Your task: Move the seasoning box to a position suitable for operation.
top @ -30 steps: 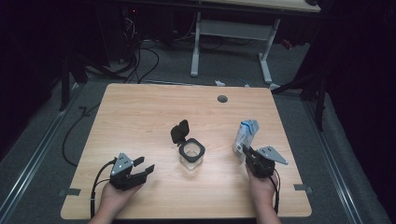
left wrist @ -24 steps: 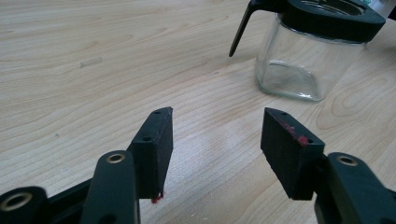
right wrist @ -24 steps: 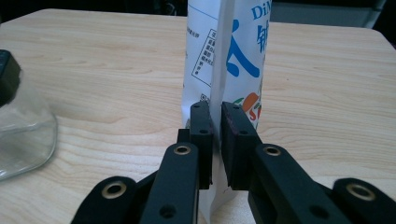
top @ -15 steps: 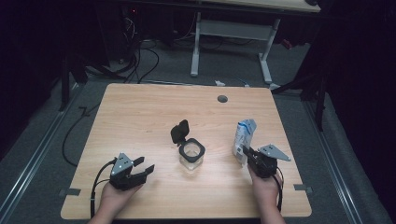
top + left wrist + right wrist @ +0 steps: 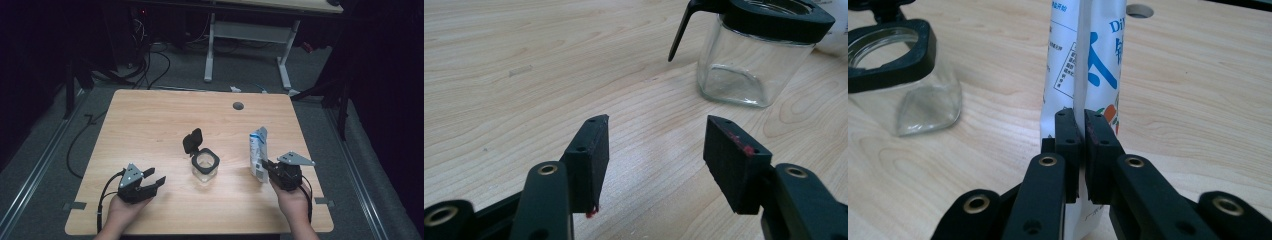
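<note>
A clear glass jar (image 5: 205, 166) with a black rim and a flipped-up black lid (image 5: 192, 140) stands at the table's middle; it also appears as the jar (image 5: 754, 60) and the jar (image 5: 898, 85). A white and blue pouch (image 5: 258, 150) stands upright to its right. My right gripper (image 5: 264, 169) is shut on the pouch's rear seam, low down, as the pouch (image 5: 1088, 55) rises above the pinched jaws (image 5: 1082, 135). My left gripper (image 5: 154, 179) rests near the front left, open and holding nothing (image 5: 654, 155), pointing toward the jar.
The wooden table (image 5: 150, 120) has a round cable hole (image 5: 238, 105) at the back right. Behind the table stand a desk frame (image 5: 250, 40) and loose cables (image 5: 145, 60) on the dark floor.
The right gripper and the pouch have barely shifted; its hold stays the same. The left gripper has not moved.
</note>
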Tool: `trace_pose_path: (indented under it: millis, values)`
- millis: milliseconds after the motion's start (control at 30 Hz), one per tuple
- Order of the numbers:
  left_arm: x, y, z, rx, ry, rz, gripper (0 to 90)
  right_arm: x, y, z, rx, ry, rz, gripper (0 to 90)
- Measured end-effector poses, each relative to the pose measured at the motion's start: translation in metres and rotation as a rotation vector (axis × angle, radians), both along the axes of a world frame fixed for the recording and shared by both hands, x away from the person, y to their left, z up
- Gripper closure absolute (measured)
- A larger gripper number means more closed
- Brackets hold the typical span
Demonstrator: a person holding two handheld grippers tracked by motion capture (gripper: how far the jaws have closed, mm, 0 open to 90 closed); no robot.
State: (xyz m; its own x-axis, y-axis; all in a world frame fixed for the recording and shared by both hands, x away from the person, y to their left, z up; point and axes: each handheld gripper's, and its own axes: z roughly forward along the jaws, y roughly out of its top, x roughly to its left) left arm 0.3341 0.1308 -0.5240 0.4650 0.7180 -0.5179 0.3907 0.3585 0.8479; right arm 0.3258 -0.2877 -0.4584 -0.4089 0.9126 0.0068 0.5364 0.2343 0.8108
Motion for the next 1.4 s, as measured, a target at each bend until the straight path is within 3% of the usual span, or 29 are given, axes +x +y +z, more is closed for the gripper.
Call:
trace_pose_path:
  millis: [167, 733, 1400]
  values:
    - [-0.001, -0.001, 0.000, -0.002, -0.002, -0.007, 43.8, -0.001, -0.002, 0.010, -0.011, 0.079, 0.028, 86.5]
    - [-0.002, -0.004, 0.000, -0.004, -0.008, -0.024, 43.5, 0.002, 0.007, 0.032, -0.131, 0.247, 0.105, 87.4]
    - [-0.002, -0.007, 0.000, -0.020, -0.019, -0.057, 42.5, 0.007, 0.014, 0.043, -0.206, 0.376, 0.134, 89.2]
